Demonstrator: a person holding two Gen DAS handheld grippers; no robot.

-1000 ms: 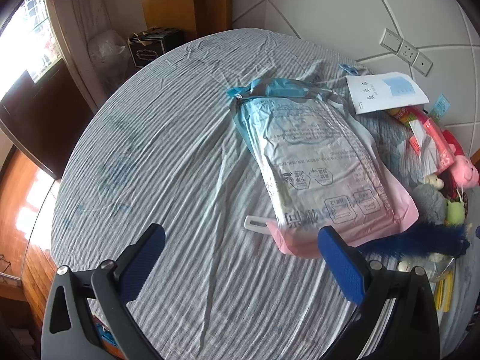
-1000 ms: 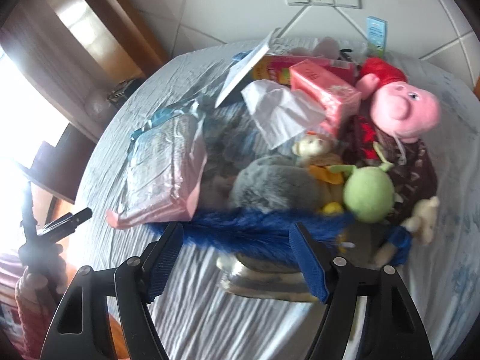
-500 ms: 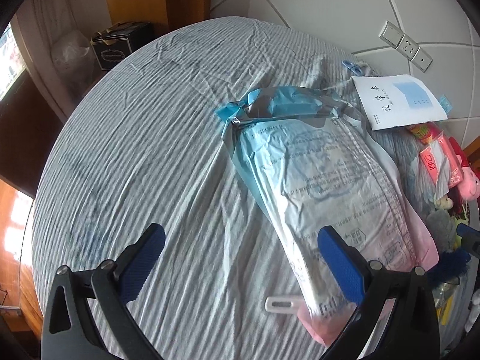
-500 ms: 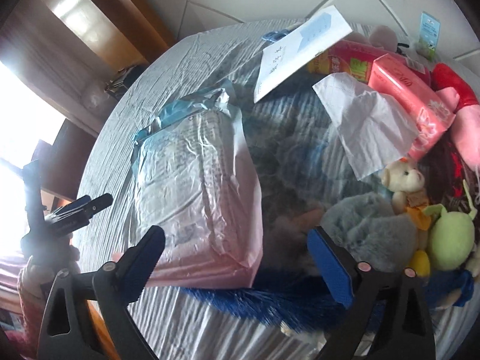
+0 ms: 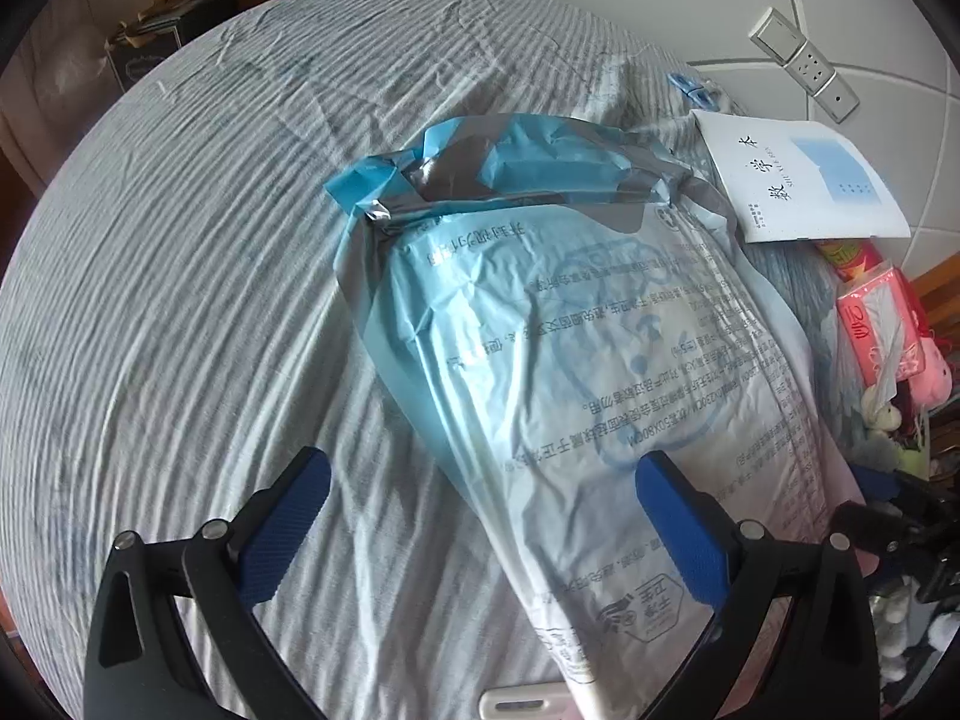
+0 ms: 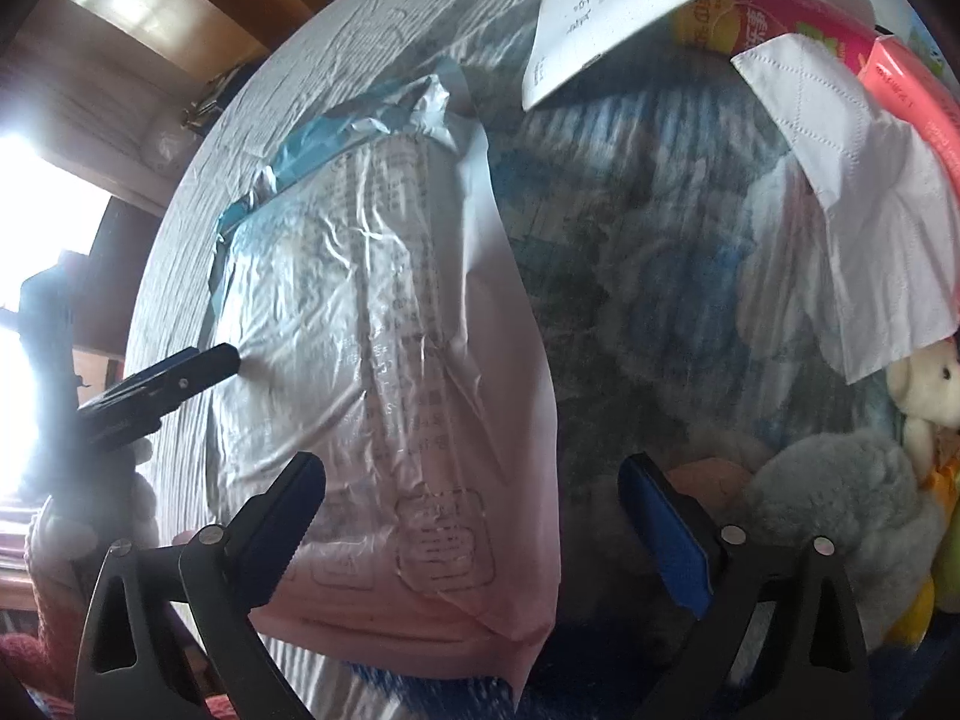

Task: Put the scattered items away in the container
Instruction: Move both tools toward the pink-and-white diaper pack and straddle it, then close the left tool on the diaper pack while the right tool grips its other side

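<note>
Plastic package (image 5: 600, 372), big, pale blue fading to pink, printed text, torn blue-grey top end: flat on the striped bed sheet (image 5: 180, 300), centre to lower right of the left wrist view, centre-left of the right wrist view (image 6: 384, 372). No container identifiable in either view.

Left gripper (image 5: 480, 531) low in frame, jaws wide apart, holding nothing; right-hand blue pad over the package surface, left-hand pad over bare sheet. Contact with the package: cannot tell. Also seen at left edge of the right wrist view as a dark finger tip (image 6: 198, 369) at the package's edge.

Right gripper (image 6: 474, 531) bottom of frame, jaws opening, nearly at full spread, nothing clamped; package's pink end lying between the pads, pads not pressing on it.

White handle-like tab (image 5: 522, 705) at bottom edge, just beside the package's lower end.

White booklet (image 5: 804, 180) with a blue patch and printed characters, upper right, touching the package's top corner; upper middle in the right wrist view (image 6: 630, 6).

Blue clips (image 5: 690, 87) on the sheet just above the booklet.

Pink tissue pack (image 5: 882, 330) at right edge, loose white tissue (image 6: 864, 228) hanging from it in the right wrist view. Red-yellow snack tube (image 6: 774, 12) near it, upper right.

Grey plush (image 6: 840, 516) lower right, cream teddy (image 6: 927, 384) just above it, green plush (image 6: 948, 564) at the edge. Crumpled blue patterned cloth (image 6: 648, 240) between package and toys.

Wall sockets (image 5: 804, 63) upper right on the white padded headboard.
</note>
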